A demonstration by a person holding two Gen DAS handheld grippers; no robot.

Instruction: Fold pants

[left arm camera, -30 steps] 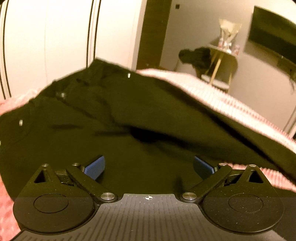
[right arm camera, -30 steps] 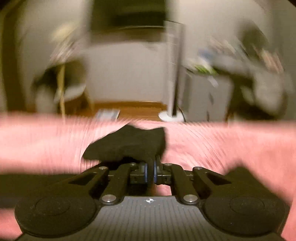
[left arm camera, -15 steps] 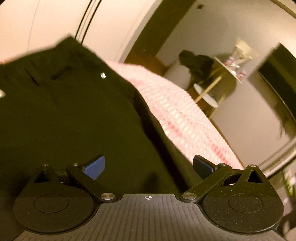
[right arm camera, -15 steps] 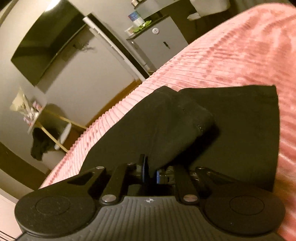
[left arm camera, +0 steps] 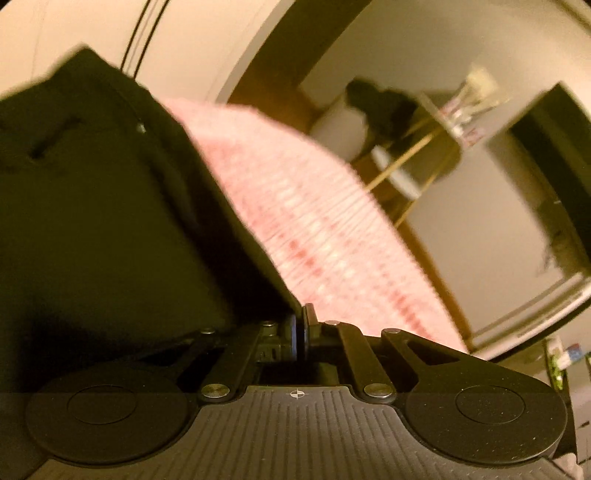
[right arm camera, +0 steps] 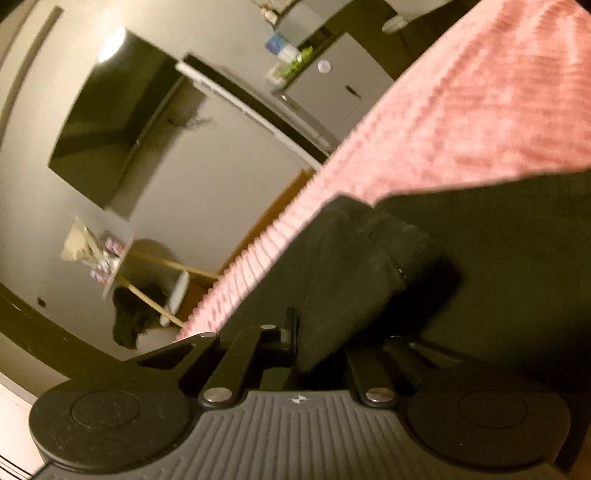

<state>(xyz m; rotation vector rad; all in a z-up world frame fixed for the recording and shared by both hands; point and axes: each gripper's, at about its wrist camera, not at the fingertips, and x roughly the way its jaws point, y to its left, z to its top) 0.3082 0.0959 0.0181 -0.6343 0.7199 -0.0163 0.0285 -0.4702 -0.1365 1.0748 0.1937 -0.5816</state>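
Black pants (left arm camera: 103,221) lie on a pink ribbed bedspread (left arm camera: 314,221). In the left wrist view the waist end with a pocket slit and a metal rivet fills the left side. My left gripper (left arm camera: 301,332) is shut on the right edge of the pants. In the right wrist view a bunched leg end of the pants (right arm camera: 369,280) rises from my right gripper (right arm camera: 299,343), which is shut on it. More black cloth (right arm camera: 517,258) spreads to the right over the bedspread (right arm camera: 480,110).
A small gold-legged side table (left arm camera: 424,147) with dark clothing on it stands past the bed edge; it also shows in the right wrist view (right arm camera: 147,280). A wall TV (right arm camera: 110,122) and a grey cabinet (right arm camera: 340,92) stand behind. White wardrobe doors (left arm camera: 92,29) are at the left.
My left gripper has closed from wide open onto the pants' edge. Both views have tilted; the right gripper keeps its hold on the leg end and has swung over the bed.
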